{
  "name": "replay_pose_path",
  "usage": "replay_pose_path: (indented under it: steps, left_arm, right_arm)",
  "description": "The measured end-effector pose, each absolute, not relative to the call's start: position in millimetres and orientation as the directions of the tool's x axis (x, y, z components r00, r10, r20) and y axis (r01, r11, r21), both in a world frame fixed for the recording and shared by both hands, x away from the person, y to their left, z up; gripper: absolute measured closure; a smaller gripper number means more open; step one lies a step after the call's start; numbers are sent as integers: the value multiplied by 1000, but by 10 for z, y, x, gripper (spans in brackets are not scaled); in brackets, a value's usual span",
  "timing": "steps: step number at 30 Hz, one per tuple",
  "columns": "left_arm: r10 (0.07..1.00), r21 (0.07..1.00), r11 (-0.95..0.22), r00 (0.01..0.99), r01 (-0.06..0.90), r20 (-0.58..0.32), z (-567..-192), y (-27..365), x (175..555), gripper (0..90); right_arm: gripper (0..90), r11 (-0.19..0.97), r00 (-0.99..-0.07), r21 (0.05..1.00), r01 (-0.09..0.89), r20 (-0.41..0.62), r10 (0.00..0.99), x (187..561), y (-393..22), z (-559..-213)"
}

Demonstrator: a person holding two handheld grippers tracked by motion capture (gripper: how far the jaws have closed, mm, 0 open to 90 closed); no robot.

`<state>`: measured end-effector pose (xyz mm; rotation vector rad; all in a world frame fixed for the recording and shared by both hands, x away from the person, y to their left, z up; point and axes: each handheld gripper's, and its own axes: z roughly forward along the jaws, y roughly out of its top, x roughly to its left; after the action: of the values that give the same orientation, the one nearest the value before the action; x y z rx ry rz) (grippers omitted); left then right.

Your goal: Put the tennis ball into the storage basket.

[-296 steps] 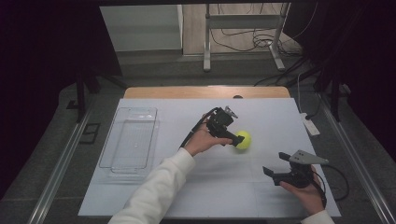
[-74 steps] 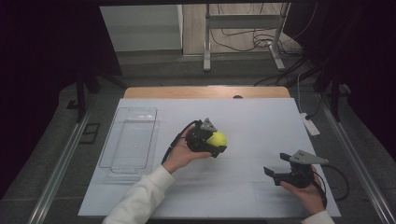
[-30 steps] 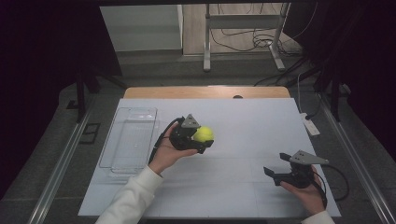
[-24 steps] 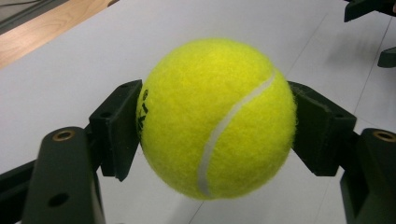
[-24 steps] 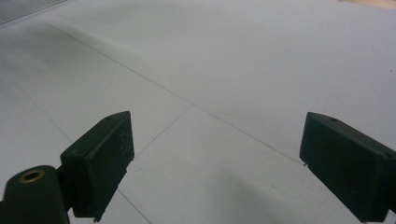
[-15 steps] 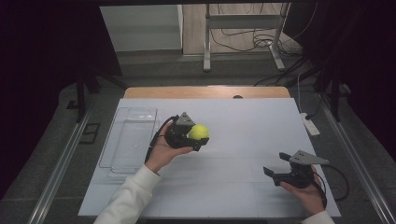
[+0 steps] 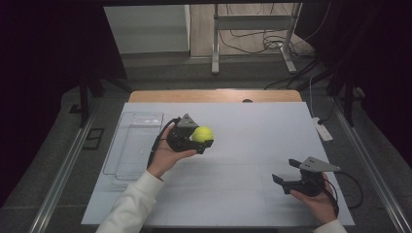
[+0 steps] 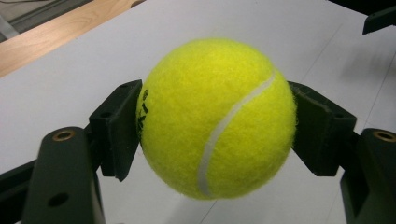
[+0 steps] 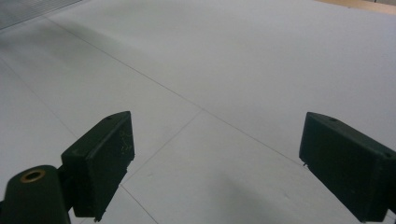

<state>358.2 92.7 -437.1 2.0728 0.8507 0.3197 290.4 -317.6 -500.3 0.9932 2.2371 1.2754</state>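
Left tongs clamp the one tennis ball; right tongs gape empty beside one tray.

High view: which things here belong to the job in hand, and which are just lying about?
In the job:
- tennis ball, clamped in the left gripper
- clear plastic tray, likely its destination

Lying about:
- right gripper, open, idle near the table's right edge
- white power strip
- metal stand and floor cables behind

One yellow tennis ball, one clear plastic tray, two hand-held grippers, a left hand-held gripper and a right hand-held gripper, and one table under a white sheet.
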Motion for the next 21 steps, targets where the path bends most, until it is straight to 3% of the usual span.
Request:
replay_pose_path:
  steps: [21]
  left_arm:
    - [710, 810, -363, 699, 460, -79, -4292, 1094, 3609, 269]
  right_arm:
    - [103, 333, -680, 857, 392, 27, 732, 2893, -3154, -4999]
